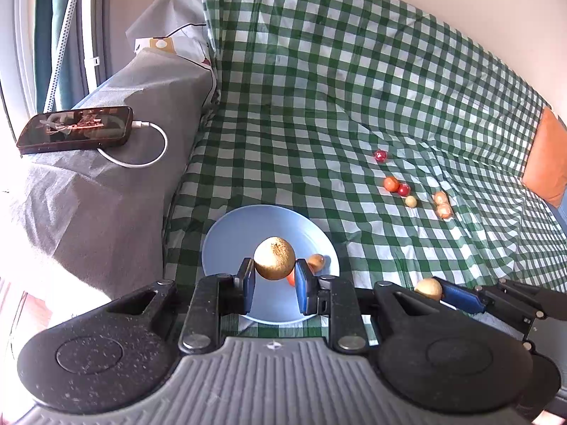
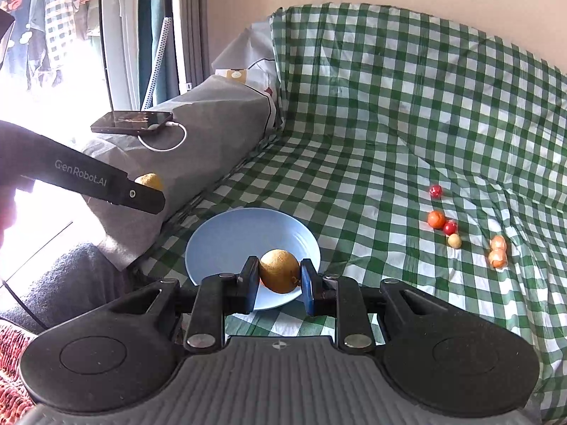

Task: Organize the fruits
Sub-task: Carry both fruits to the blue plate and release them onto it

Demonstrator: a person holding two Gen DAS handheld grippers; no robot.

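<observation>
My left gripper (image 1: 275, 281) is shut on a round golden-brown fruit (image 1: 274, 258) and holds it above a light blue plate (image 1: 226, 248). A small brownish fruit (image 1: 316, 261) and something orange lie on the plate behind the fingers. My right gripper (image 2: 277, 283) is shut on a second golden-brown fruit (image 2: 280, 271) over the same plate (image 2: 219, 241); it shows in the left wrist view too (image 1: 428, 288). Several small fruits lie on the checked cloth to the right: red (image 2: 436, 191), orange (image 2: 436, 219), red (image 2: 450, 227), pale (image 2: 454, 241) and two peach-coloured (image 2: 498, 251).
A green-and-white checked cloth (image 1: 354, 88) covers the sofa seat and back. A grey-covered armrest (image 1: 106, 194) on the left carries a phone (image 1: 76, 129) on a white cable. An orange cushion (image 1: 545, 159) is at the far right.
</observation>
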